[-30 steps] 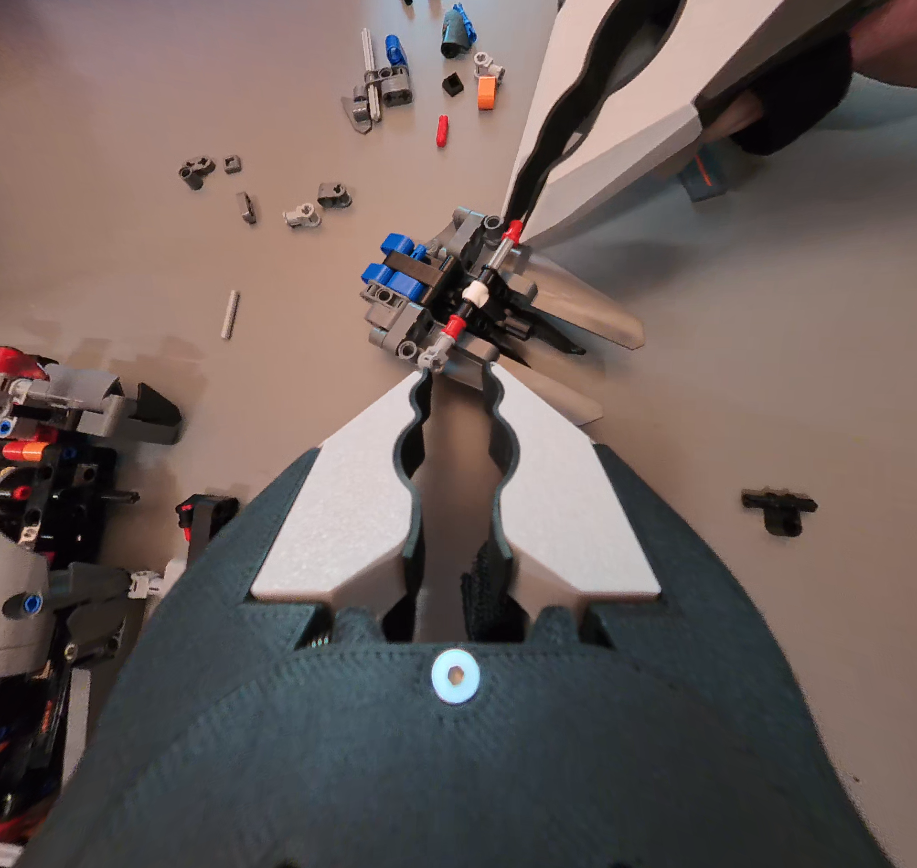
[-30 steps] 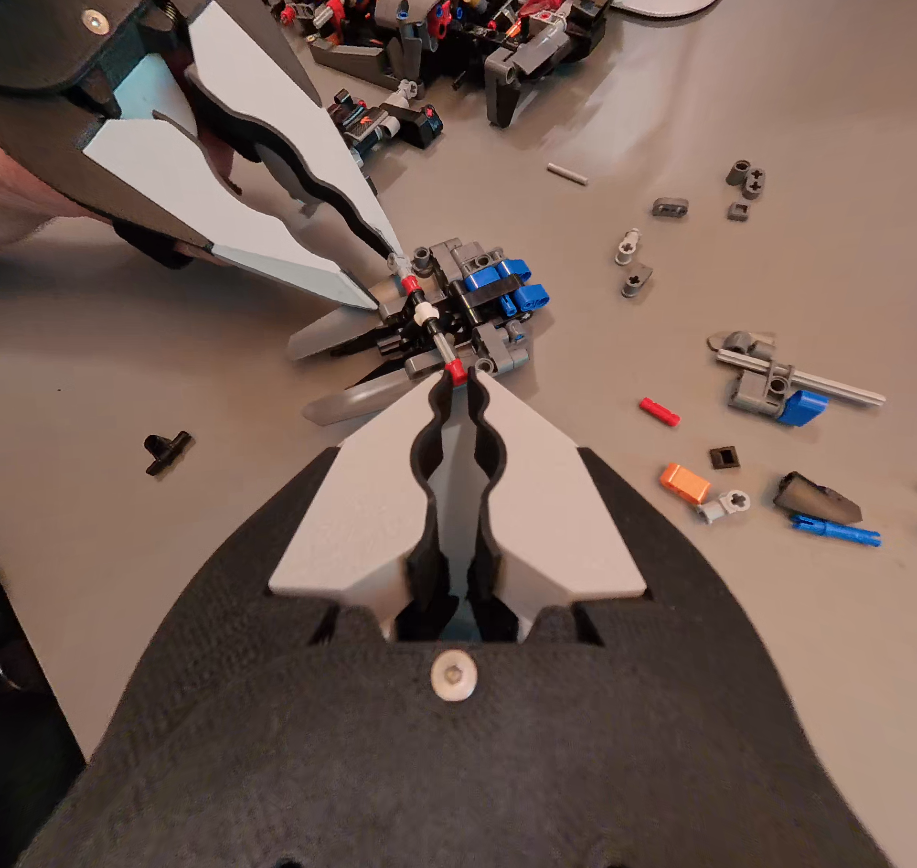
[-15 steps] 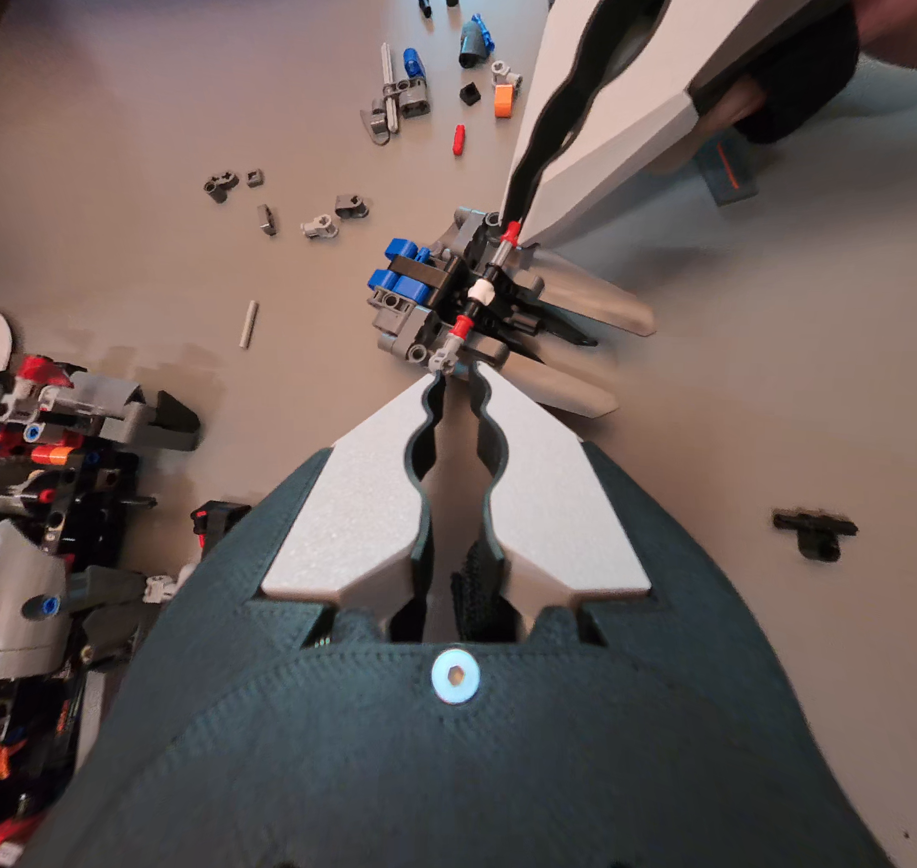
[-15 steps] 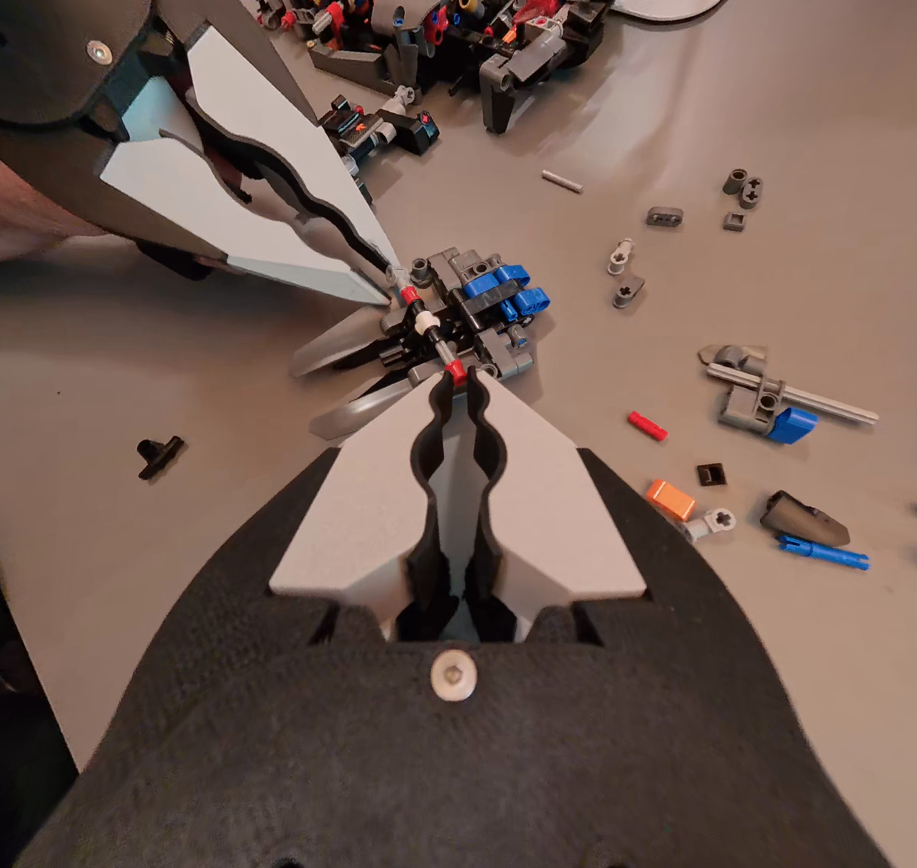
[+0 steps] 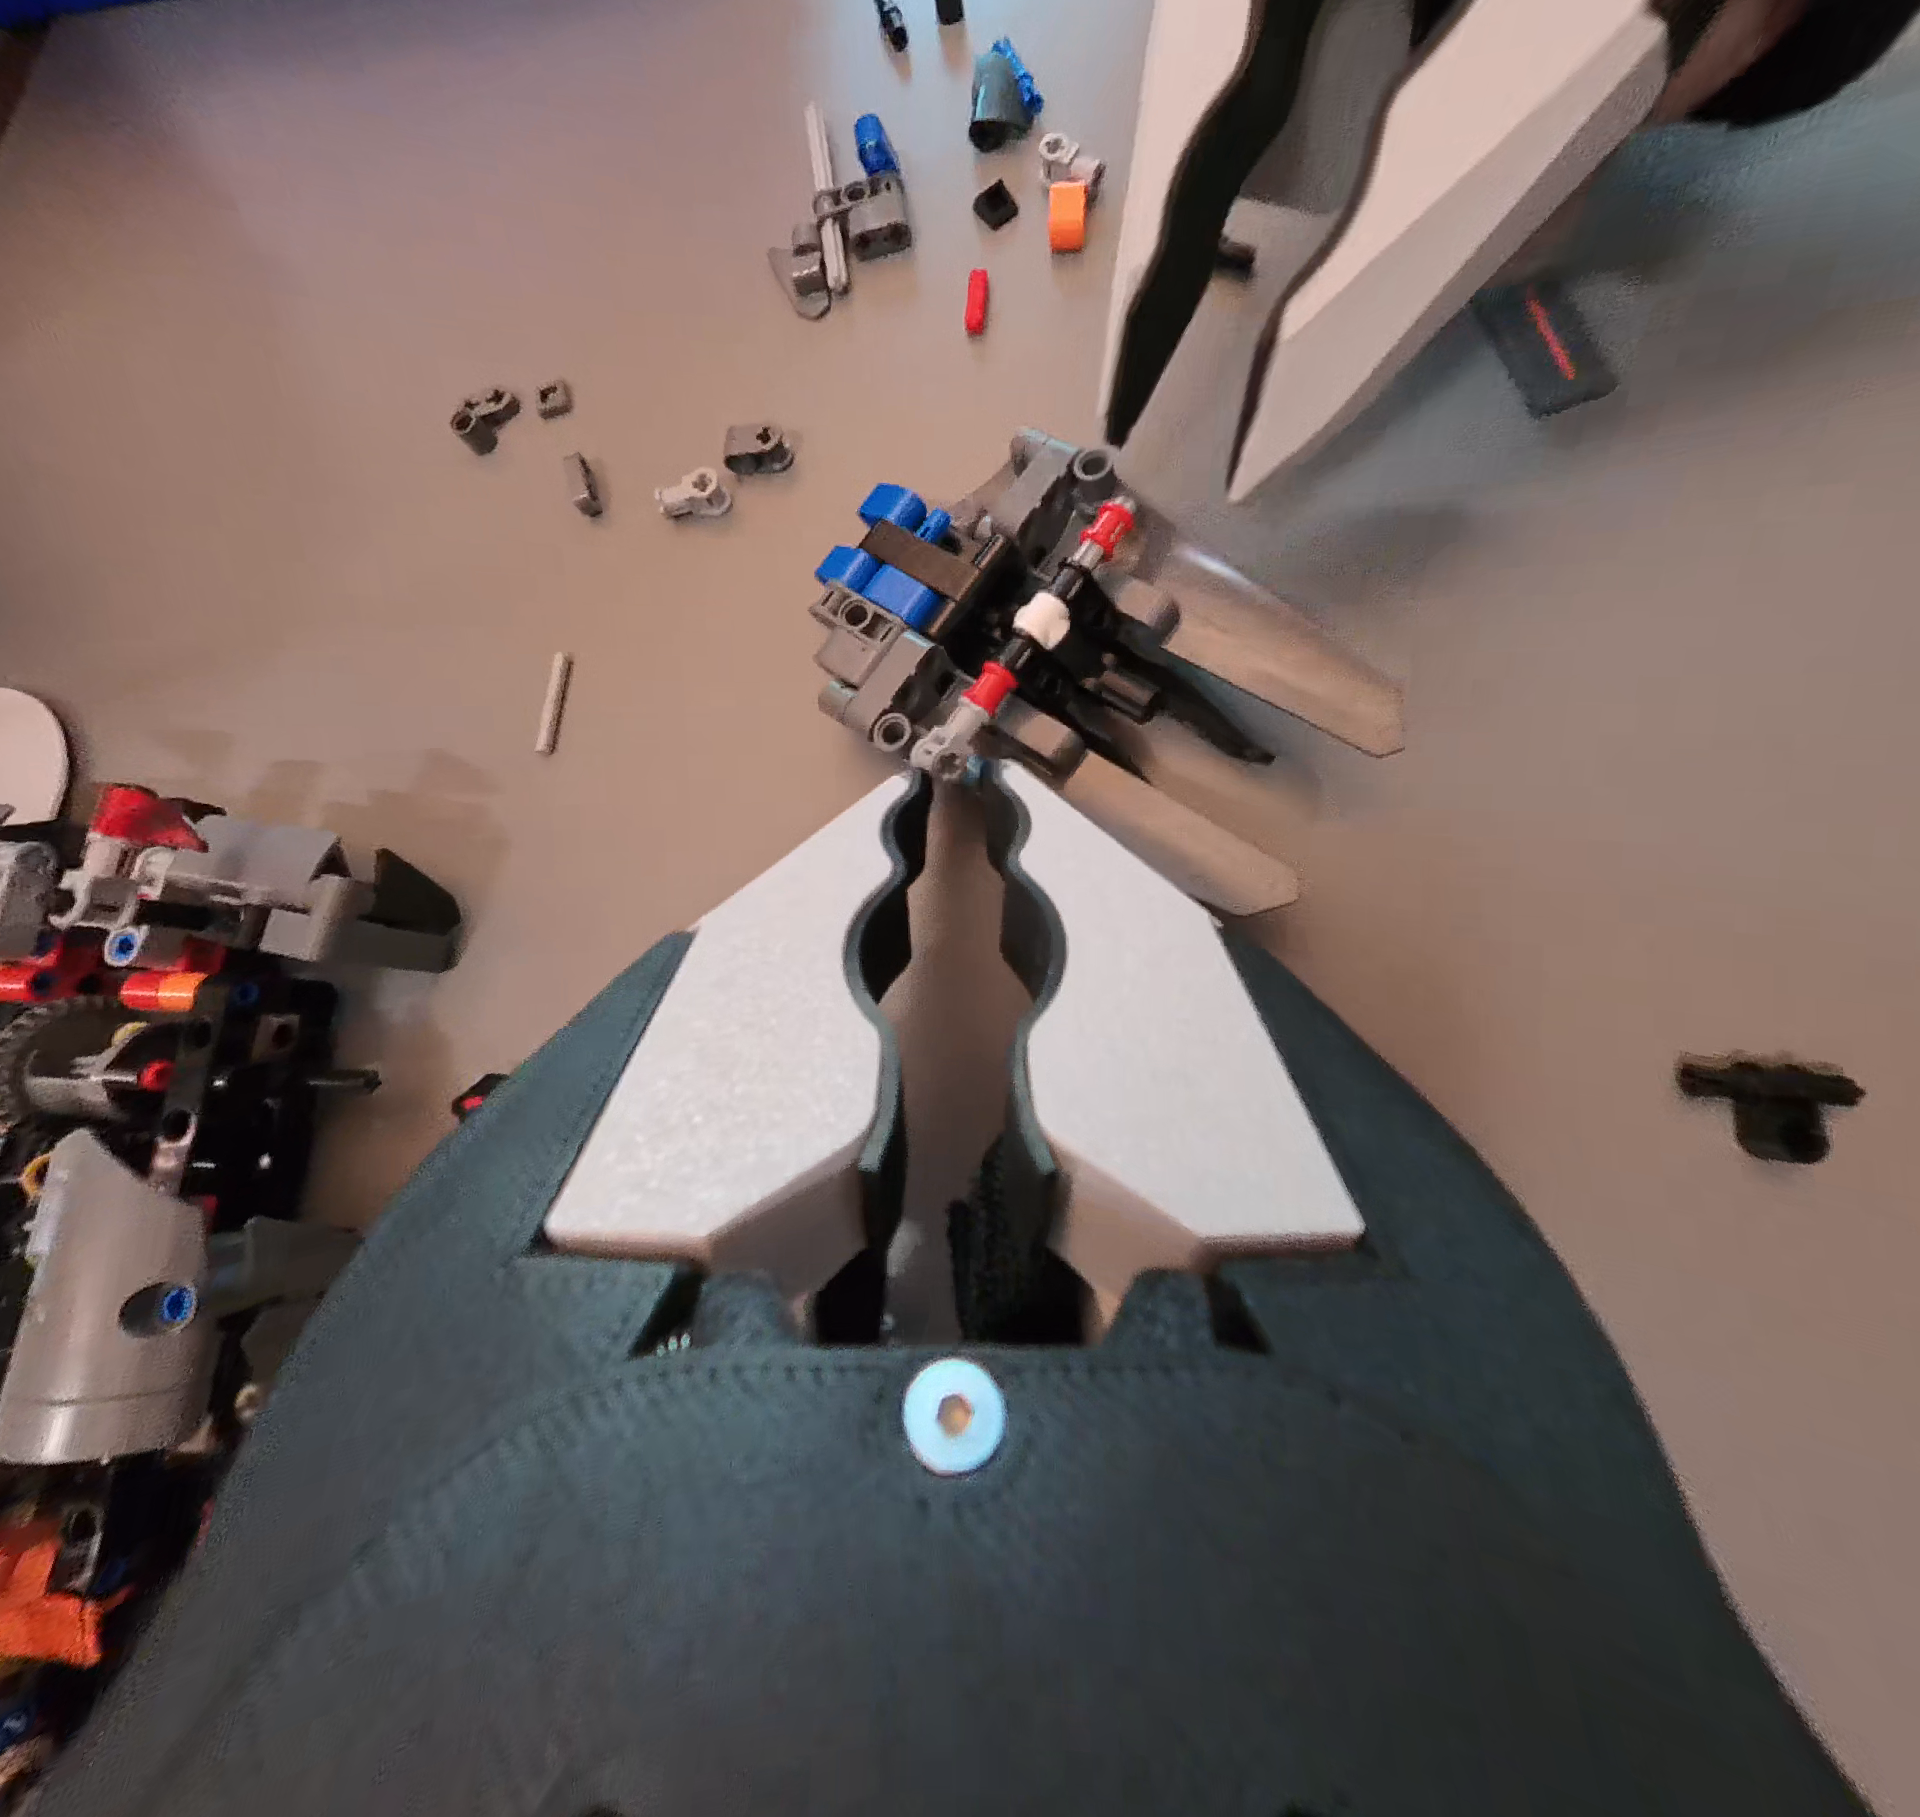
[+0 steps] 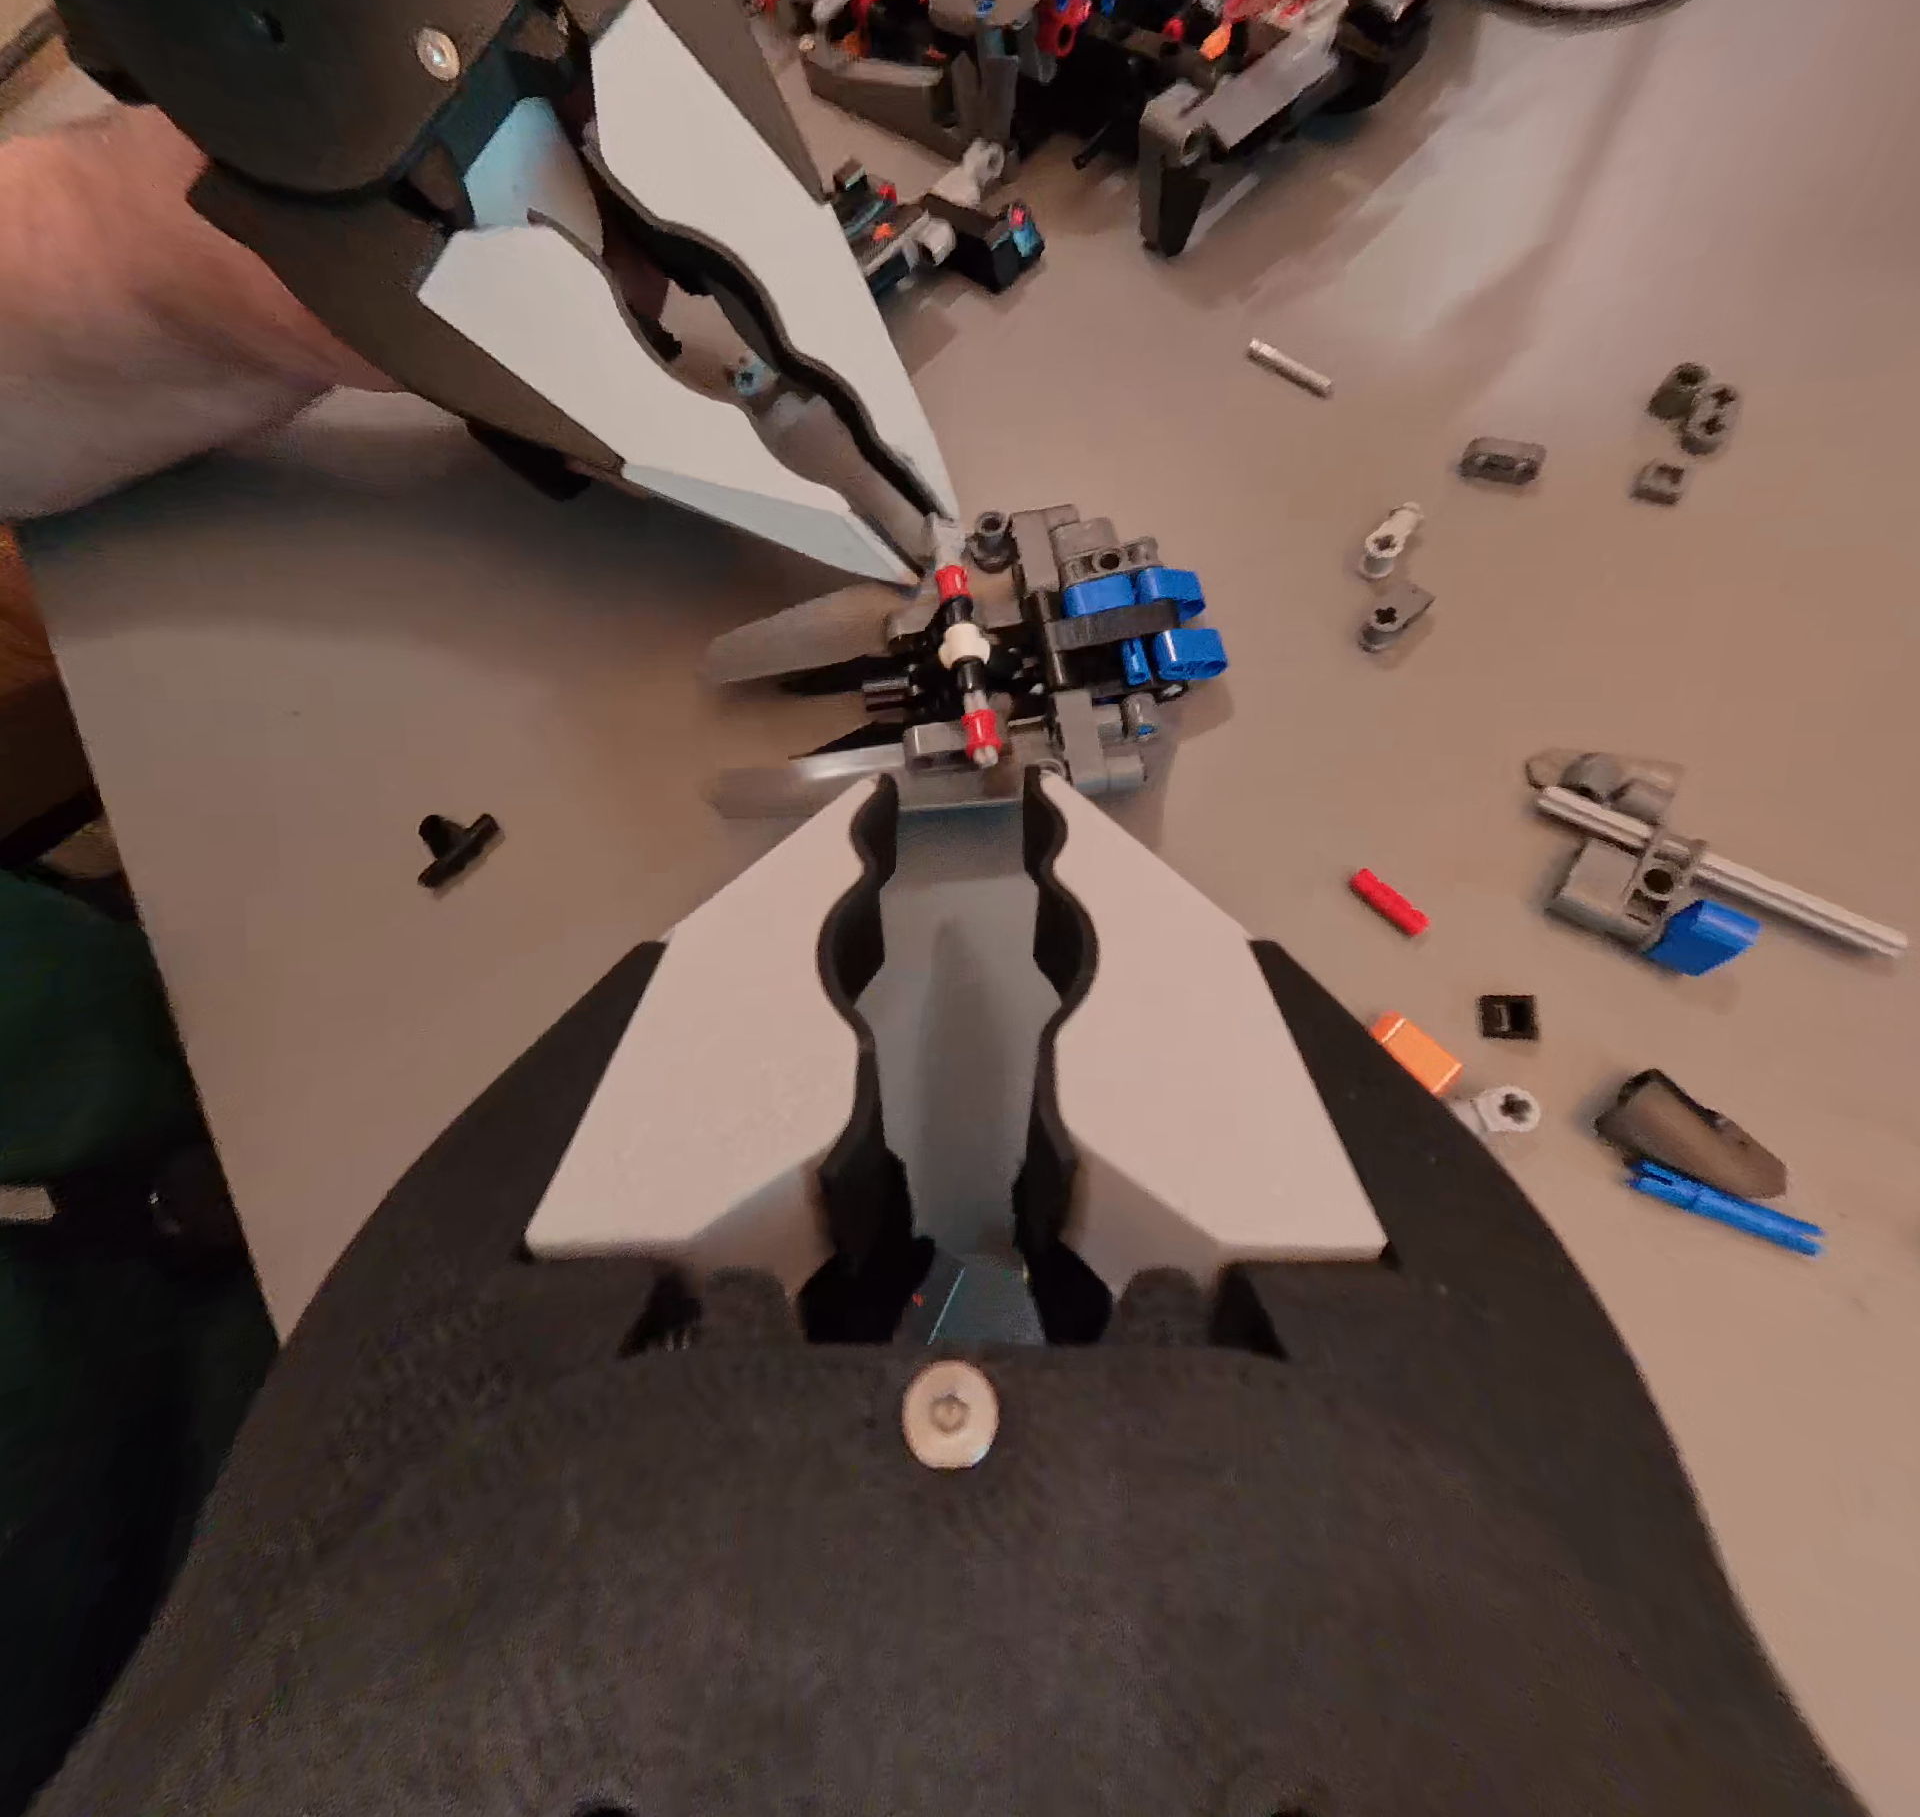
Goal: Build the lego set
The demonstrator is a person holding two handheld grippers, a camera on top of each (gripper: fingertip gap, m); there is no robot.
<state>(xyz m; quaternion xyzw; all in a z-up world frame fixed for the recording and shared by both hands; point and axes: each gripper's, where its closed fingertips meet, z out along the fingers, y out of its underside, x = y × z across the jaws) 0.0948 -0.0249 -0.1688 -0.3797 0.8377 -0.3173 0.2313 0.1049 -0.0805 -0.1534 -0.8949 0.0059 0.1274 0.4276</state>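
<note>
A small grey, black and blue lego assembly [image 5: 935,614] lies on the grey table, with grey blade panels pointing right. A black axle with two red bushes and a white one [image 5: 1039,619] runs across its top. My left gripper [image 5: 956,778] is shut on the axle's near end with the grey connector. In the right wrist view the assembly [image 6: 1101,624] sits just ahead of my right gripper [image 6: 958,785], which is open and empty, close to the axle's red-bush end [image 6: 977,728]. The left gripper [image 6: 928,552] pinches the far end there. The open right gripper [image 5: 1174,463] also shows in the left wrist view.
A large half-built model [image 6: 1091,22] stands at the back, also at the left in the left wrist view [image 5: 156,1040]. Loose parts lie around: a black connector [image 6: 457,845], a grey and blue piece [image 6: 1652,884], an orange piece [image 6: 1418,1050], a red pin [image 6: 1387,900]. A hand [image 6: 125,313] holds the left gripper. The tips of one gripper are about 7 cm away from the tips of the other.
My right gripper has opened and let go of the axle's red-bush end, backing off slightly. My left gripper stays shut on the other end.
</note>
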